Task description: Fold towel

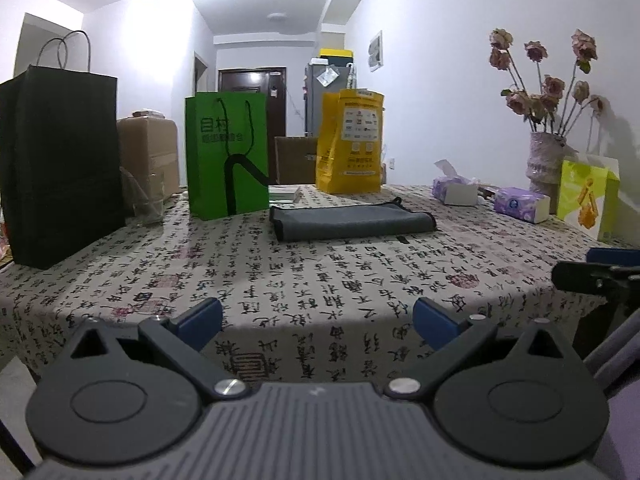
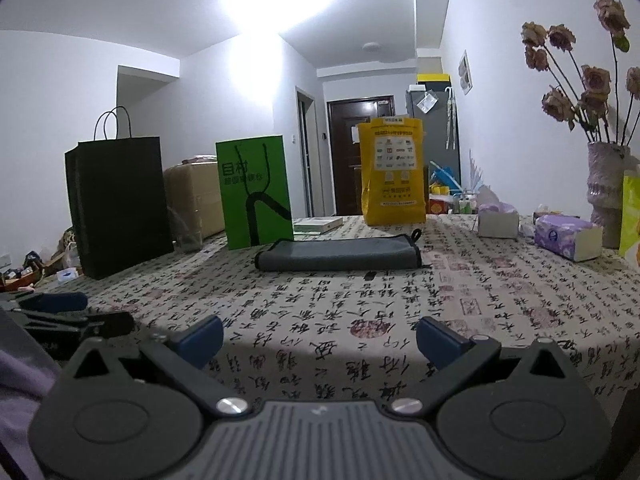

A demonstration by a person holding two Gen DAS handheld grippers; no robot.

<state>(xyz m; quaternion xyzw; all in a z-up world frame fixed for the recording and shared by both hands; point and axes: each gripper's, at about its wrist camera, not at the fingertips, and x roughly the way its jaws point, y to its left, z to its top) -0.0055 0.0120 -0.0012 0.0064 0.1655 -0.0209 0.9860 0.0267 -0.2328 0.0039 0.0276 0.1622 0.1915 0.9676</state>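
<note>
One grey towel point(image 1: 352, 222) lies folded flat on the counter point(image 1: 320, 280), well ahead of both tools. Beyond it stand three paper bags: a black bag point(image 1: 60, 160) far to the left, a green bag point(image 1: 227, 152) just left of the towel's far corner, and a yellow bag point(image 1: 350, 140) behind it. To the right sit two tissue packs point(image 1: 520, 202), a vase point(image 1: 544, 164) of dried roses and a lime-green bag point(image 1: 586, 198).

The counter wears a pale cloth printed with black calligraphy. The room has white walls, a bright ceiling light, a dark door point(image 2: 352, 152) down a hallway and a cardboard box point(image 1: 150, 152) behind the black bag.

The left tool point(image 1: 317, 322) hovers at the near edge of the counter, its blue-padded fingers spread wide, holding and touching nothing. The right tool point(image 2: 319, 340) sits level beside it, fingers equally wide apart and empty. Each tool shows at the edge of the other's view.
</note>
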